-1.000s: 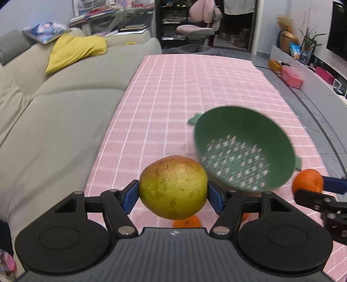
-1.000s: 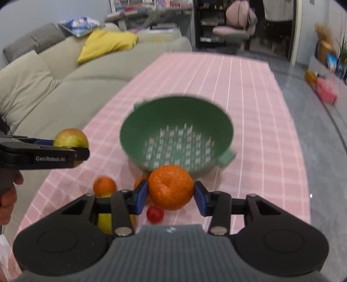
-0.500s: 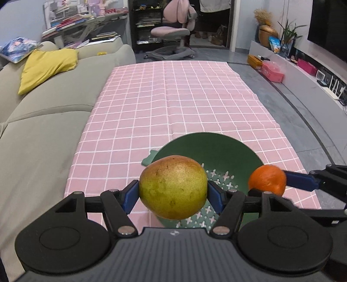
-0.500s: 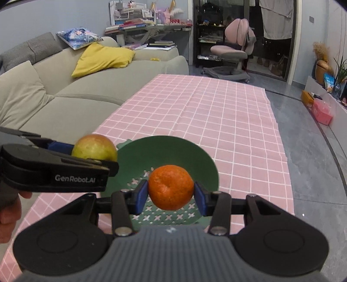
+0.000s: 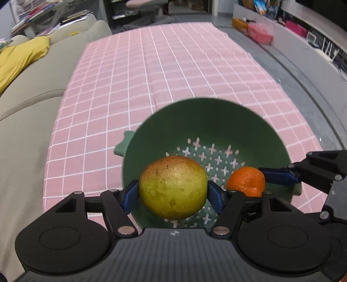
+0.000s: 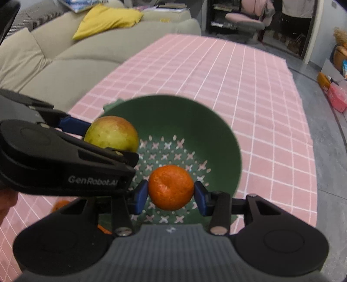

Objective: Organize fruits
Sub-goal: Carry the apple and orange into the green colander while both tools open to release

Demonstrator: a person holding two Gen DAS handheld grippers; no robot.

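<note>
A yellow-green pear (image 5: 172, 187) is clamped between the blue pads of my left gripper (image 5: 173, 194), which is shut on it. An orange (image 6: 171, 187) sits pinched in my right gripper (image 6: 171, 195), also shut. Both fruits hang over the inside of a dark green colander (image 5: 216, 121) with cross-shaped holes, standing on the pink checked tablecloth (image 5: 151, 65). The right wrist view shows the pear (image 6: 111, 133) over the colander (image 6: 195, 121) at its left side, with the left gripper's black body in front. The left wrist view shows the orange (image 5: 246, 181) at the colander's right side.
A beige sofa (image 5: 26, 108) with a yellow cushion (image 5: 19, 58) runs along the table's left edge. Another orange (image 6: 60, 205) lies on the cloth near the front left, partly hidden by the grippers. Grey floor (image 6: 338, 151) lies to the right, with an office chair (image 6: 245, 19) beyond the table.
Both grippers moved forward and down with their fruit, from in front of the colander to over its bowl. The colander now looks larger and closer. Both grips stayed the same.
</note>
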